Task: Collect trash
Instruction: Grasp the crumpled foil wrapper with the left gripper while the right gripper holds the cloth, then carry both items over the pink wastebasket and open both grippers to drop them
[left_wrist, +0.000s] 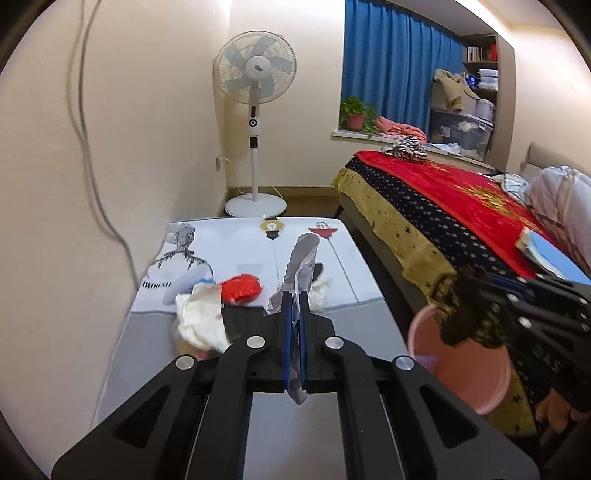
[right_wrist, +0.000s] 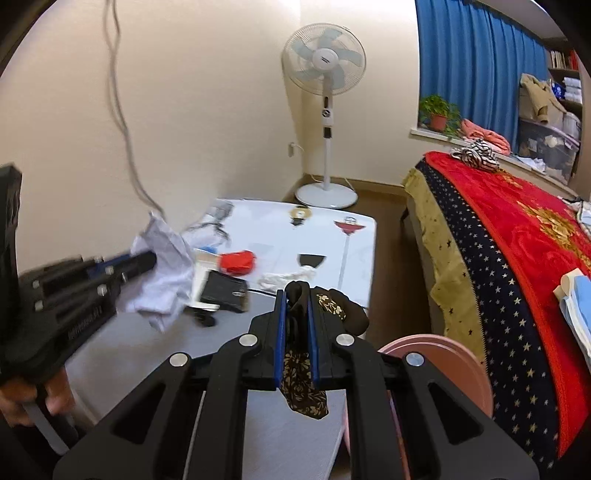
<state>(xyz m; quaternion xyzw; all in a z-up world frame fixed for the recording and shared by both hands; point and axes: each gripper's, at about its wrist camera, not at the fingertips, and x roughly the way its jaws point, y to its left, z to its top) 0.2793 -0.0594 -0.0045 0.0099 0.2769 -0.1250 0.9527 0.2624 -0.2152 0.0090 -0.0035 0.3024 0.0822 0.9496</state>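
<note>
Both grippers hold trash: left gripper (left_wrist: 294, 314) pinches crumpled paper (left_wrist: 301, 264), right gripper (right_wrist: 295, 314) a dark wrapper (right_wrist: 304, 387). Carry each squarely over the pink bin (right_wrist: 443, 354) at the desk's (left_wrist: 354, 317) right edge before releasing.

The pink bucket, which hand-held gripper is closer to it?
Right. The right hand-held gripper, shut on a dark patterned wrapper, is right beside the pink bucket. The left hand-held gripper, holding crumpled white paper, is farther off over the table.
</note>
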